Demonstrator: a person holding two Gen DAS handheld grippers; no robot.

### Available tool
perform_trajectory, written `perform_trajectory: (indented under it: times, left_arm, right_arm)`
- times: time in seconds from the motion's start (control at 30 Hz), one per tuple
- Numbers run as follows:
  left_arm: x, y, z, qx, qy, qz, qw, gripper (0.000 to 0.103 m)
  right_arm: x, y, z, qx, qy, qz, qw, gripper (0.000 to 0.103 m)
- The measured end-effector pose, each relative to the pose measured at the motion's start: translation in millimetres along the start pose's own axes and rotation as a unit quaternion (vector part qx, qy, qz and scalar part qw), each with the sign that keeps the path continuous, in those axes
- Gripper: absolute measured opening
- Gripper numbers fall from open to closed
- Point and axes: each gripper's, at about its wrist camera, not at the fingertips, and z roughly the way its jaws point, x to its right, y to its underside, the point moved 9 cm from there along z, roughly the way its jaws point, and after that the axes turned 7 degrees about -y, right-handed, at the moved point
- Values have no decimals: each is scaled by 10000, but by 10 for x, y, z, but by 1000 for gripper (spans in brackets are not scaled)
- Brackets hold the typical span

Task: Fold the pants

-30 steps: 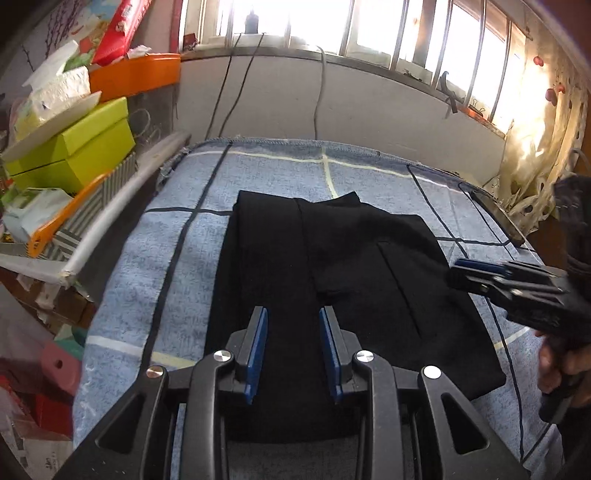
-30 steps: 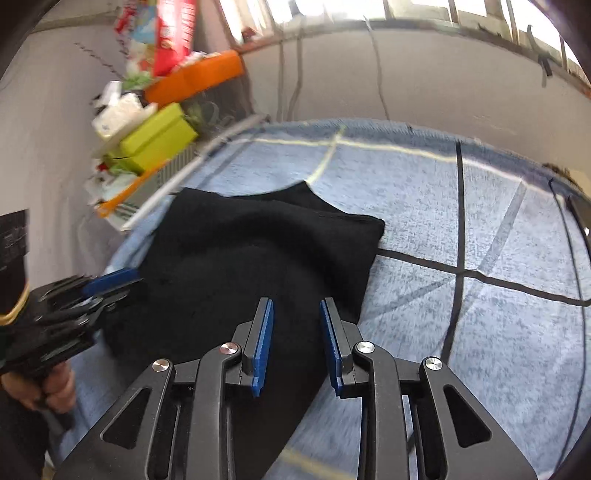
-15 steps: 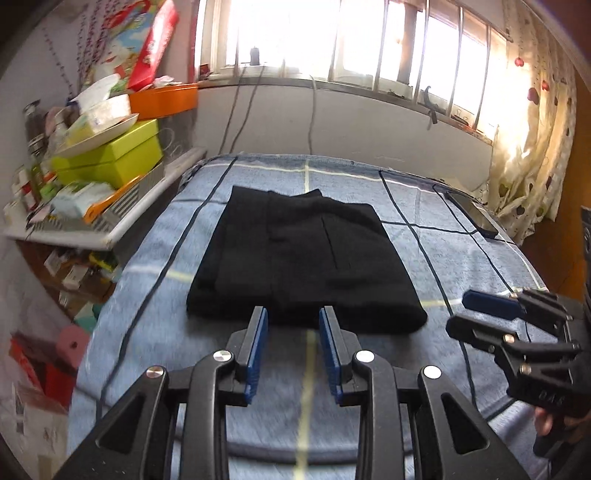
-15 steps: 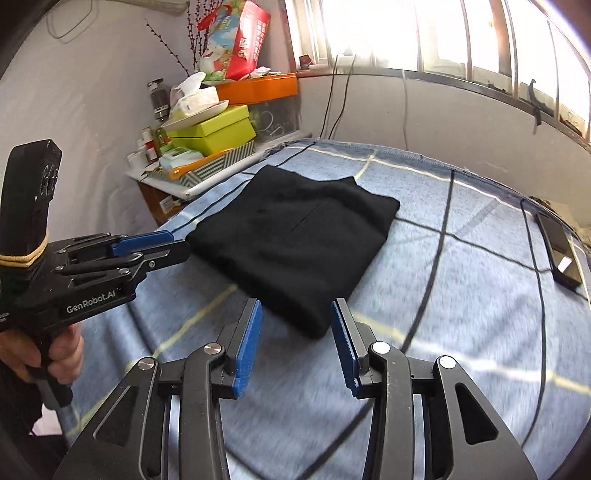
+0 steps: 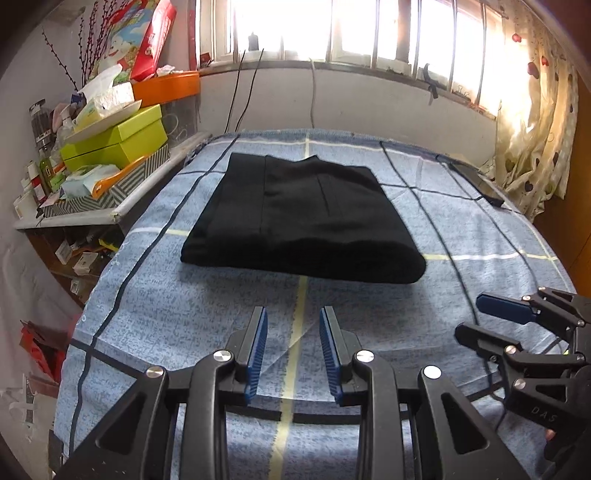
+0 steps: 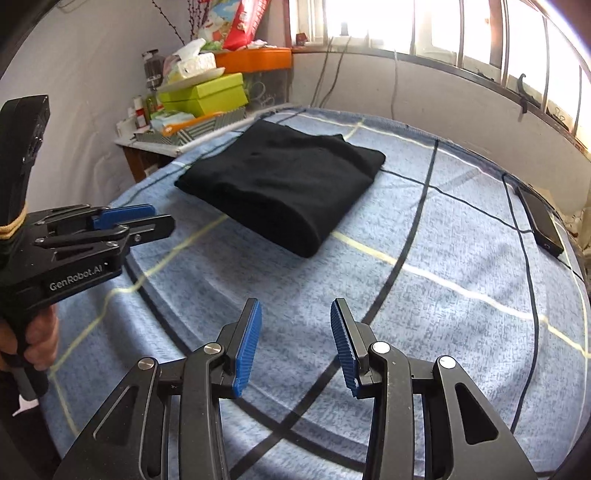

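We hold both grippers low over the near end of the bed (image 5: 221, 332), each aimed down at the blue checked cover. Our left gripper (image 5: 291, 334) has its blue fingers (image 5: 256, 347) parted with only bare cover between them, grasping nothing. Our right gripper (image 6: 295, 332) has just been opening, and its fingers (image 6: 247, 343) stand released, wider apart, nothing between them. A hand (image 6: 33, 343) grips the left tool's handle at the edge of the right view. Farther up the bed the black pants (image 5: 303, 218) lie folded into a flat rectangle, well apart from both grippers. A phone (image 6: 541, 221) rests near the bed's right edge. Beyond, a cluttered shelf (image 5: 77, 218) carries a green box (image 5: 114, 140) by the window (image 5: 369, 29).
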Motion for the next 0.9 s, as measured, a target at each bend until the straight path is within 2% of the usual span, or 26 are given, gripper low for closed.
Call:
perform_trajectory:
  times: [0.37, 0.9]
  left_arm:
    - [18, 192, 241, -371, -134, 178, 9991, 31]
    - [30, 202, 248, -372, -150, 258, 9989, 33]
  right_arm:
    - [89, 72, 179, -306, 167, -44, 9994, 41]
    - [77, 67, 190, -316, 199, -73, 9993, 42]
